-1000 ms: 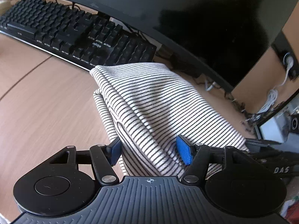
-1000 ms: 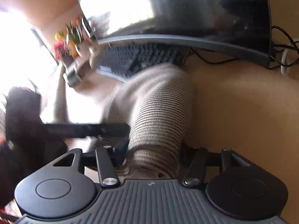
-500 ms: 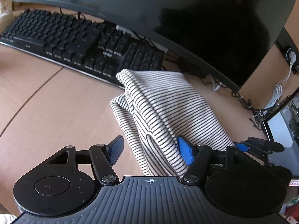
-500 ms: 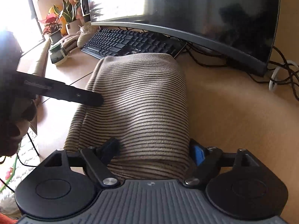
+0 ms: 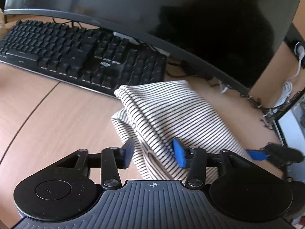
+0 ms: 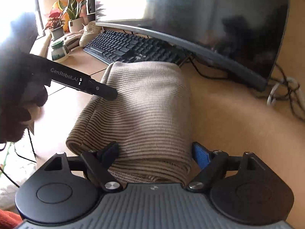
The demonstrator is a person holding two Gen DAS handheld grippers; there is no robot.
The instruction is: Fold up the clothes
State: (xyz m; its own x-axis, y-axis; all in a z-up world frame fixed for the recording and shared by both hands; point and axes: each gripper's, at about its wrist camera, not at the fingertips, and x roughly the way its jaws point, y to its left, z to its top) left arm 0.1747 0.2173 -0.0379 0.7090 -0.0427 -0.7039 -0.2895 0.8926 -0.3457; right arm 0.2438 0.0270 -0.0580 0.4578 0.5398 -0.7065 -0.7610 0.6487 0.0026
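Observation:
A folded striped garment, cream with dark stripes (image 5: 171,114), lies on the wooden desk (image 5: 57,114) in front of the keyboard; it also shows in the right wrist view (image 6: 144,110). My left gripper (image 5: 153,153) is open, its fingers astride the garment's near left edge. My right gripper (image 6: 156,154) is open with the folded end of the cloth between its wide-spread fingers. The left gripper shows in the right wrist view (image 6: 106,93) above the cloth's left side, and the right gripper's blue pad shows in the left wrist view (image 5: 257,154).
A black keyboard (image 5: 76,57) and a curved monitor (image 5: 171,19) stand behind the garment. Cables (image 6: 286,95) lie at the right. Potted plants (image 6: 72,15) and a jar (image 6: 59,50) stand at the far left of the desk.
Both grippers have opened wider and let the garment settle on the desk. The left gripper has drawn back, so the cloth looks farther and flatter.

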